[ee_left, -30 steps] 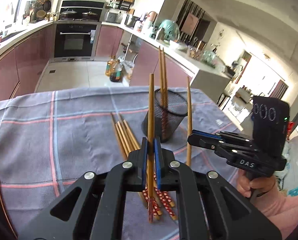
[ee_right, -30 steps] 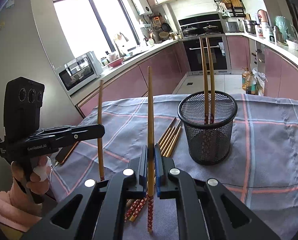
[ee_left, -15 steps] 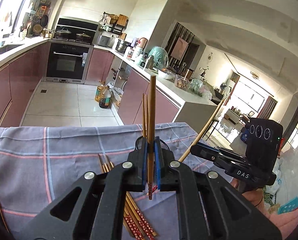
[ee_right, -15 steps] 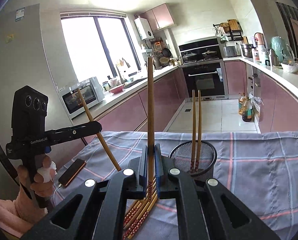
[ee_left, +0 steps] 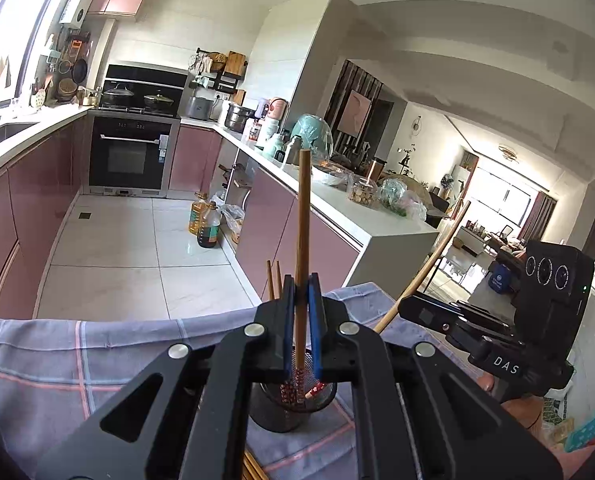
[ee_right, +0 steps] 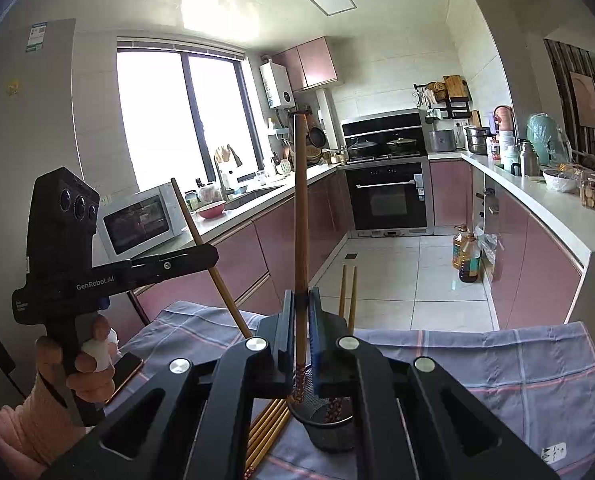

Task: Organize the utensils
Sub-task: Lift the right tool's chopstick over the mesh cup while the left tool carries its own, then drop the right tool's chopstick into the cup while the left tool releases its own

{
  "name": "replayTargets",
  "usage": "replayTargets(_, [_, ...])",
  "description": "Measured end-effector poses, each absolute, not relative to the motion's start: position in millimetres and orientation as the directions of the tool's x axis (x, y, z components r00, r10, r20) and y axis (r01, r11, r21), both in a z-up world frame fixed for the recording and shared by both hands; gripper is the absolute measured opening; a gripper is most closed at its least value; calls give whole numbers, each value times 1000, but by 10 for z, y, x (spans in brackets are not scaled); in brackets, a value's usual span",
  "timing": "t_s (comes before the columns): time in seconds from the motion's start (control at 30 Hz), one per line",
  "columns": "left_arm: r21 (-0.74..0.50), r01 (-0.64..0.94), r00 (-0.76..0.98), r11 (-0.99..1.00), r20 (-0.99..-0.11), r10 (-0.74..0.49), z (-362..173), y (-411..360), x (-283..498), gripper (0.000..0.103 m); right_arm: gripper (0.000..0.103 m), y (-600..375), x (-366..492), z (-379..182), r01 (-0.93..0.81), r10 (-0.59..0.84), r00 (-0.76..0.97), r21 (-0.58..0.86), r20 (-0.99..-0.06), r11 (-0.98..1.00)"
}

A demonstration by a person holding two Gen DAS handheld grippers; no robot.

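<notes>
Chopstick, left gripper: a round bamboo chopstick (ee_left: 302,240) stands upright between the blue pads of the left gripper (ee_left: 301,320); its red-patterned lower end hangs over the mouth of the holder.
Chopstick, right gripper: a second chopstick (ee_right: 300,220) of the same make stands upright in the right gripper (ee_right: 300,332); its patterned end reaches just above the holder rim.
Left gripper state: jaws clamped on its chopstick.
Right gripper state: jaws clamped on its chopstick.
Holder: a black wire-mesh cylinder (ee_right: 329,432), upright, directly below and ahead of both grippers.
Holder contents: two chopsticks (ee_right: 347,296) standing side by side, plain ends up, patterned ends down in the mesh.
Loose stock: several chopsticks (ee_right: 267,428) lying in a bundle on the cloth, just left of the holder under the right gripper.
Surface: a grey-blue woven tablecloth (ee_right: 517,364) with pink and white check lines.
Nearby item: a phone (ee_right: 127,368) flat on the cloth, beside the hand (ee_right: 85,364) gripping the left tool's handle.
</notes>
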State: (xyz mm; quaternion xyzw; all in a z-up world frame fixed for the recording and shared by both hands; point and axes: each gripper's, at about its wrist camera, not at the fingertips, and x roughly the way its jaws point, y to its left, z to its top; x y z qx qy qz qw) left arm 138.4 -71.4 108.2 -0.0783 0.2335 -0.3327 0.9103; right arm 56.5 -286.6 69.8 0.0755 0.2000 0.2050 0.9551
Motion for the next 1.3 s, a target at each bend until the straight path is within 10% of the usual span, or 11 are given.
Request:
replayTargets(0.6, [-184, 583, 549, 791, -629, -551, 305, -1233, 1854, 7, 6, -2641, 1178, 2, -322, 369, 670, 196, -644, 926])
replayTargets(1.3, [-208, 499, 627, 841, -584, -516, 46, -881, 1642, 33, 21, -2632, 942, -71, -324, 429, 698, 282, -574, 903])
